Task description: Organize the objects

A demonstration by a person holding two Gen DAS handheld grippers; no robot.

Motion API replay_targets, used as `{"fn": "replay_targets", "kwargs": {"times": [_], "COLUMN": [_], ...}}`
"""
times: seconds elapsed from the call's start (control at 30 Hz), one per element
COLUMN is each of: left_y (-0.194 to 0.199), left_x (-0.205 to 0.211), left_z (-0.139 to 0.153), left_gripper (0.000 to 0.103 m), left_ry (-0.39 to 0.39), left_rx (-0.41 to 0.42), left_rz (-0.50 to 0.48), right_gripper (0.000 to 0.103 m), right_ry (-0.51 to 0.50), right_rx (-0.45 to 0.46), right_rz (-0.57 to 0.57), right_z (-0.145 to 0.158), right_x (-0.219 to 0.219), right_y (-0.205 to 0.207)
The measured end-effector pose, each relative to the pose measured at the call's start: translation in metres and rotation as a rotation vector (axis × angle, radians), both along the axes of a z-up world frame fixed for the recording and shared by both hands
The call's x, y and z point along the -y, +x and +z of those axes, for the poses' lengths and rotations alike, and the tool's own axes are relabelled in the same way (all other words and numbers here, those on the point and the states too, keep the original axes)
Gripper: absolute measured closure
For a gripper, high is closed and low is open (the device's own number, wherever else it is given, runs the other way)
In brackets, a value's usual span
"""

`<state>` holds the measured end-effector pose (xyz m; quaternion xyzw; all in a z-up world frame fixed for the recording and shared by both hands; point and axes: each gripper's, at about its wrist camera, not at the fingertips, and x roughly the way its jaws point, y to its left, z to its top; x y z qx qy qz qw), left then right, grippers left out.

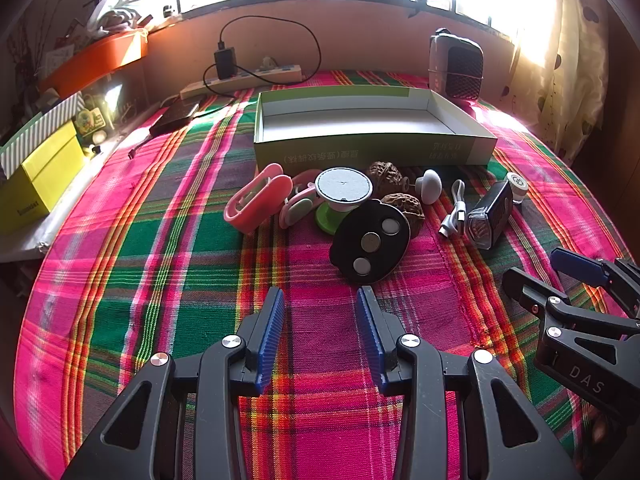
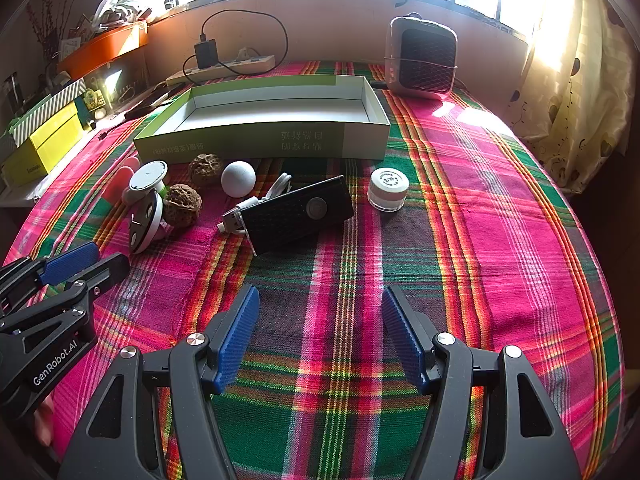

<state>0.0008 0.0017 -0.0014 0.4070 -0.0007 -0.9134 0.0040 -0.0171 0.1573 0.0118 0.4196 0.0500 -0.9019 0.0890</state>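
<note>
Two grippers: both spread wide, nothing between the jaws, above the plaid cloth point(image 1: 160, 240).
Left wrist view: left gripper point(image 1: 320, 320) released; the black disc point(image 1: 370, 242) lies straight ahead of it, just short of the box point(image 1: 372, 152). Pink holder point(image 1: 256, 200) sits ahead-left, also before the box.
Right wrist view: right gripper point(image 2: 320, 320) released; the black bar point(image 2: 298, 212) lies ahead, slightly left, in front of the box point(image 2: 260, 144), long axis slanting up to the right. Jar point(image 2: 388, 189) stands right of the bar.
Nearer hand, by judgement: left for the disc, right for the bar.

Black hand-held gripper point(image 1: 320, 340), ribbed blue pads point(image 1: 272, 332), silver screws.
</note>
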Motion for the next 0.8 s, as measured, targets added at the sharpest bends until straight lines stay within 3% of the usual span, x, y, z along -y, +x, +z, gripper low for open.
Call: {"fn": "replay_targets", "kwargs": {"times": [0.8], "left_y": [-0.0001], "left_x": [-0.0005], "left_z": [0.0], "left_gripper": [0.068], "left_ry": [-0.002], "left_rx": [0.001], "left_rz": [0.0], "right_gripper": [0.038], "right_ry": [-0.001], "right_rx": [0.001], "right_rz": [0.001], "right_z": [0.0044], "right_x": [0.0034], "right_y": [0.0028]}}
